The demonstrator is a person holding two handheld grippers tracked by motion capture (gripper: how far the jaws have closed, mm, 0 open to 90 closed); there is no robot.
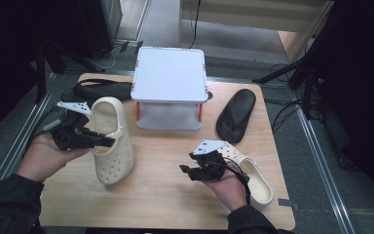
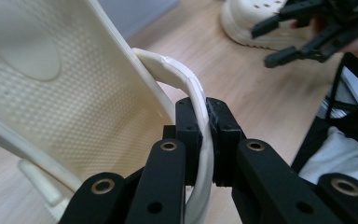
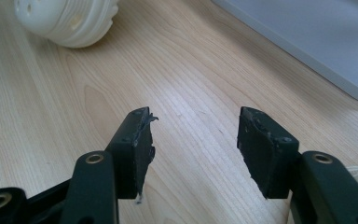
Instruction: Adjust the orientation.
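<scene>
Where the high view looks down on the wooden table, a white two-level stand sits at the far middle and serves as landmark. Near-left of the stand, the left gripper is clamped on the heel strap of a cream clog, toe pointing toward the person. Near-right of the stand, the right gripper hovers with jaws apart, just beside a second cream clog. A black sandal lies right of the stand; another black sandal lies left of it. In the left gripper view, the jaws pinch the cream strap between them, with the dotted footbed to the left, and the right gripper farther off, open. In the right gripper view, the right gripper has its jaws spread over bare wood, holding nothing; the clog toe is at upper left and the stand's edge at upper right.
</scene>
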